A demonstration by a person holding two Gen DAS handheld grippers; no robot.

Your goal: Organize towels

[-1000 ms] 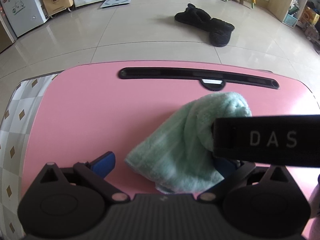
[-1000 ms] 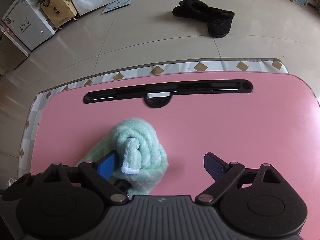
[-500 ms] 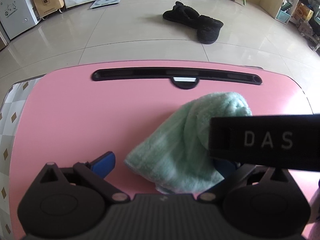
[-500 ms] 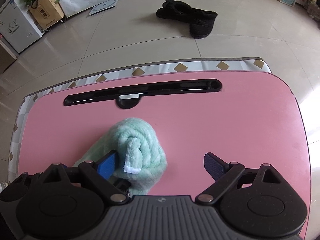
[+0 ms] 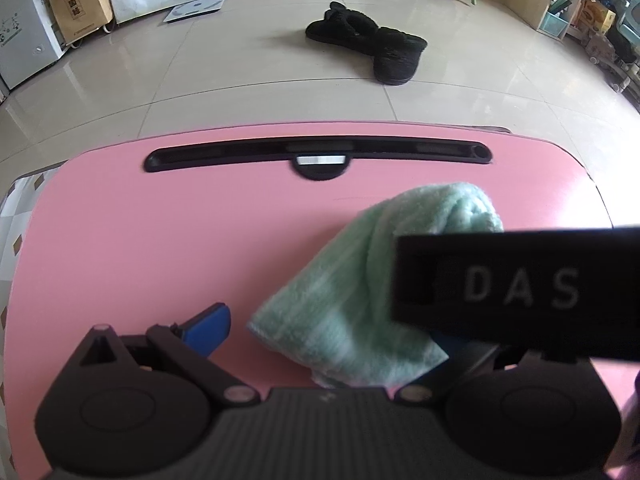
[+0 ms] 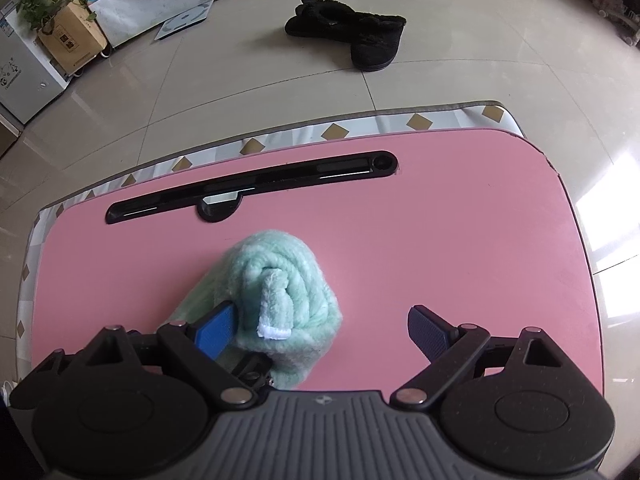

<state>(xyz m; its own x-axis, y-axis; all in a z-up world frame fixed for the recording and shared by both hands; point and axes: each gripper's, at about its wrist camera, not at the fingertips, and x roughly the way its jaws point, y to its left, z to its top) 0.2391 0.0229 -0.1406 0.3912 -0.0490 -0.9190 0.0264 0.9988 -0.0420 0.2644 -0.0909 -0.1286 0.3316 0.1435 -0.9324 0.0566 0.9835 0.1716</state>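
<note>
A mint-green towel [image 5: 360,292] lies rolled into a loose bundle on the pink table [image 5: 160,240]. My left gripper [image 5: 328,332] stands open around it, the bundle lying toward its right finger. That finger is mostly hidden behind a black block lettered DAS [image 5: 516,296], part of the other gripper. In the right wrist view the towel [image 6: 280,280] shows its rolled end with a white-edged corner. My right gripper [image 6: 320,320] is open too, its left blue pad [image 6: 216,334] pressed against the towel and its right pad clear of it.
A long black slot [image 6: 256,184] with a notch runs across the table's far side. A patterned cloth [image 6: 332,132] shows under the far edge. Black slippers [image 5: 372,44] lie on the tiled floor beyond. Boxes and a white appliance [image 5: 20,56] stand at the far left.
Both grippers and the towel bundle have shifted to the right across the table; the black slot now sits further left in both views. Both pairs of fingers stayed open.
</note>
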